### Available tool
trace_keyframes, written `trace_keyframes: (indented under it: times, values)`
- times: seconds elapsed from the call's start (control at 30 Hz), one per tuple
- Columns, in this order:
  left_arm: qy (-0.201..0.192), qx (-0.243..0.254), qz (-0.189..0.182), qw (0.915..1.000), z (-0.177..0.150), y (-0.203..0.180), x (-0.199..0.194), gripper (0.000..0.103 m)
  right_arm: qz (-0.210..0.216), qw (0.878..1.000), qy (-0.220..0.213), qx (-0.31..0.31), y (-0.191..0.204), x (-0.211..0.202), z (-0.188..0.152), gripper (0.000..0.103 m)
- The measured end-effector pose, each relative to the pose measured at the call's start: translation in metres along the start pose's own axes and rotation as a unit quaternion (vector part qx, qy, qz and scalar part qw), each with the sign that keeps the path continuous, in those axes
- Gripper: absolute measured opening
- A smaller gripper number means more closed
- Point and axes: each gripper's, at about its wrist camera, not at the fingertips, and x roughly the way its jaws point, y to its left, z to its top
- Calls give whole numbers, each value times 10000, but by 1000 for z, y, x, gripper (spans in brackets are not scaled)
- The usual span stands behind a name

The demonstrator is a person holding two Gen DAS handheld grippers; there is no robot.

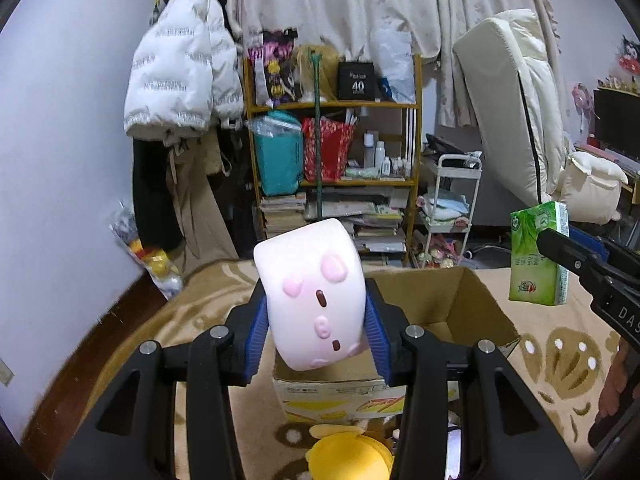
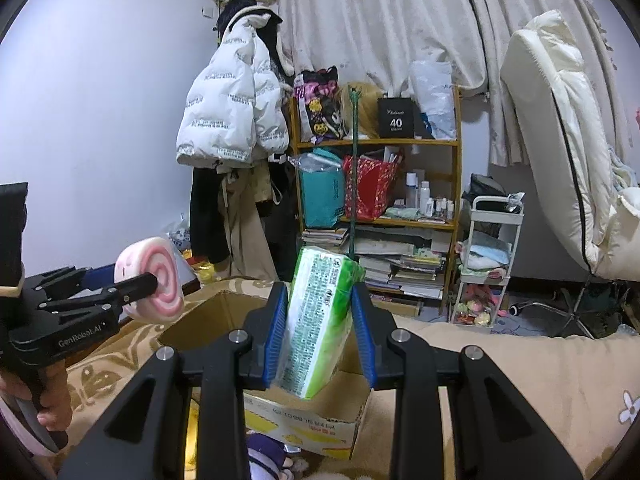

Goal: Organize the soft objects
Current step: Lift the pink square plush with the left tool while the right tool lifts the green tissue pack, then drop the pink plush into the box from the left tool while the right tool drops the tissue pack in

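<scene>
My left gripper point(image 1: 316, 320) is shut on a pink roll-shaped soft toy point(image 1: 312, 292) with a little face, held above the near edge of an open cardboard box point(image 1: 472, 312). From the right wrist view the toy point(image 2: 154, 280) shows its pink swirl end at the left, in the left gripper point(image 2: 148, 280). My right gripper point(image 2: 320, 320) is shut on a green tissue pack point(image 2: 320, 320), tilted, held over the same box point(image 2: 320, 420). In the left wrist view the tissue pack point(image 1: 538, 254) hangs at the right, above the box's right side.
The box stands on a beige patterned blanket point(image 1: 560, 356). A yellow plush point(image 1: 348, 456) lies in front of it. A purple and white plush point(image 2: 268, 460) lies near the box. Behind are a cluttered shelf point(image 1: 332, 140), hanging coats point(image 1: 180, 80), a white cart point(image 1: 452, 208) and a folded mattress point(image 1: 508, 100).
</scene>
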Motion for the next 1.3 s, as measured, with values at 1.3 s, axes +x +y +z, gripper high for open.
trace_keyframes:
  times: [1.3]
  values:
    - [981,237,-164,9948,-31,-17,59,53,287,9911,1249,369,-18,69,-48,40]
